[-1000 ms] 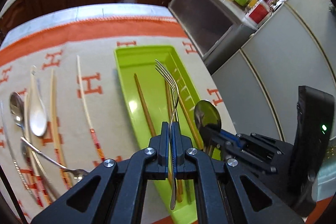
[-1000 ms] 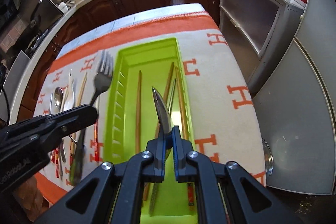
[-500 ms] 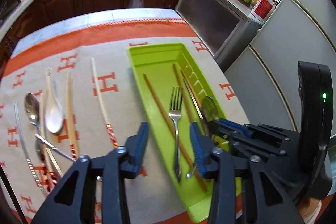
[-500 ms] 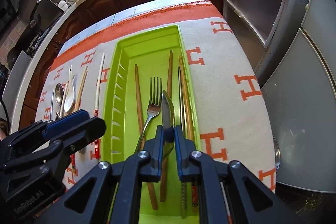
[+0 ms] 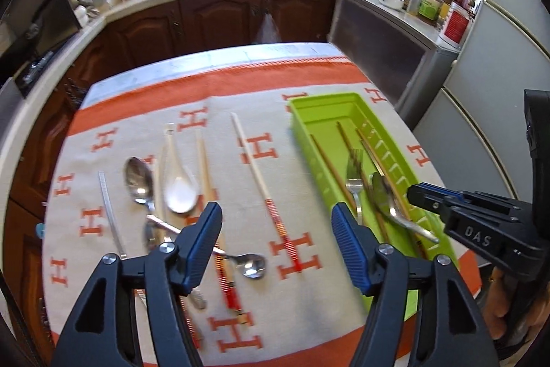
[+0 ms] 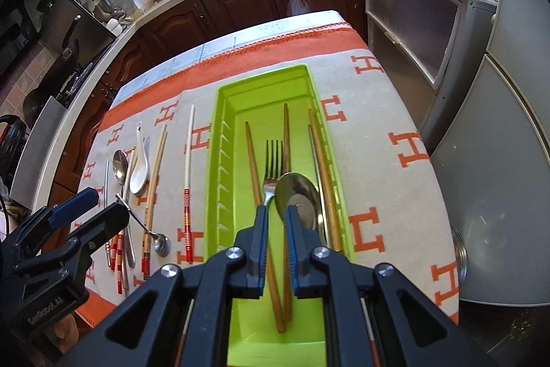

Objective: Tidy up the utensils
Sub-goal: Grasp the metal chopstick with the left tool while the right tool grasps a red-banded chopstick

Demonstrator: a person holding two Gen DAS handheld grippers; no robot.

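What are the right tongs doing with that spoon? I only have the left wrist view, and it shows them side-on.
Observer: The right tongs have just been opening. The right wrist view shows a narrow gap with nothing pinched in it, and the spoon lies loose in the green tray.
Operator: How many wooden chopsticks are in the tray? I count three.
Observer: Four wooden chopsticks. Two of them lie close together along the tray's right wall.
Operator: The tray's near end is hidden from me. Is anything there?
Observer: Two chopstick ends meet there. The floor around them is bare.
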